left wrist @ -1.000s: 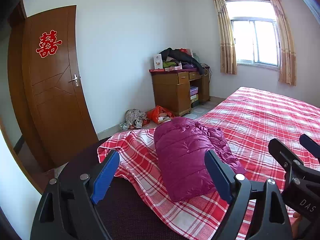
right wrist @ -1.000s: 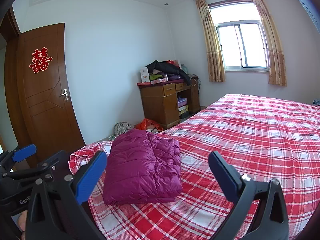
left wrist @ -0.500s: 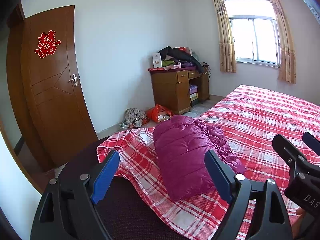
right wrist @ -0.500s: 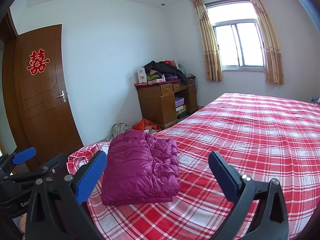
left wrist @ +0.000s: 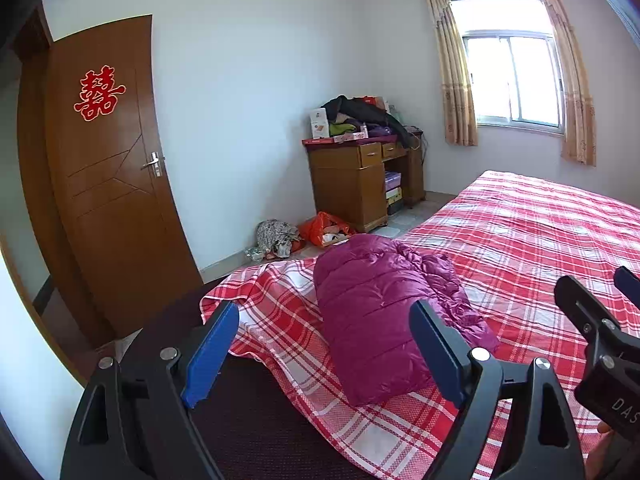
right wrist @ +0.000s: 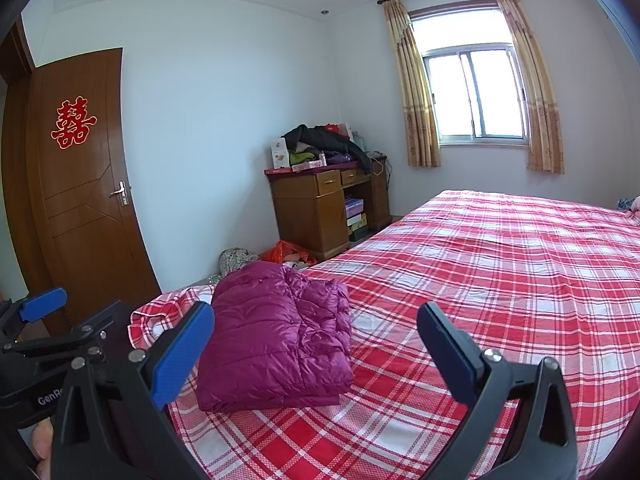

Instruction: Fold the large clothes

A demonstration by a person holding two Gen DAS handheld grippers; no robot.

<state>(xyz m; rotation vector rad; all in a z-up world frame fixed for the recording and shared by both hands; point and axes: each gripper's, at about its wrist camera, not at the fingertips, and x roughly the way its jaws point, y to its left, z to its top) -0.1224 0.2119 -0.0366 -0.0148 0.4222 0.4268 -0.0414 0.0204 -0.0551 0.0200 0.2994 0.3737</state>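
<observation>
Left wrist view gives me the left gripper with its blue pads spread wide and gripping nothing, the folded magenta jacket lying at 12 o'clock near the corner of the red plaid bed, where the cover's edge drops to dark floor at 7 o'clock. From the right wrist camera, my right gripper is likewise parted and empty, the jacket sits at 11 o'clock, and open plaid runs from 12 to 4 o'clock. Only that view shows the bed's far right edge, while the left alone shows the sheet's turned-up corner.
</observation>
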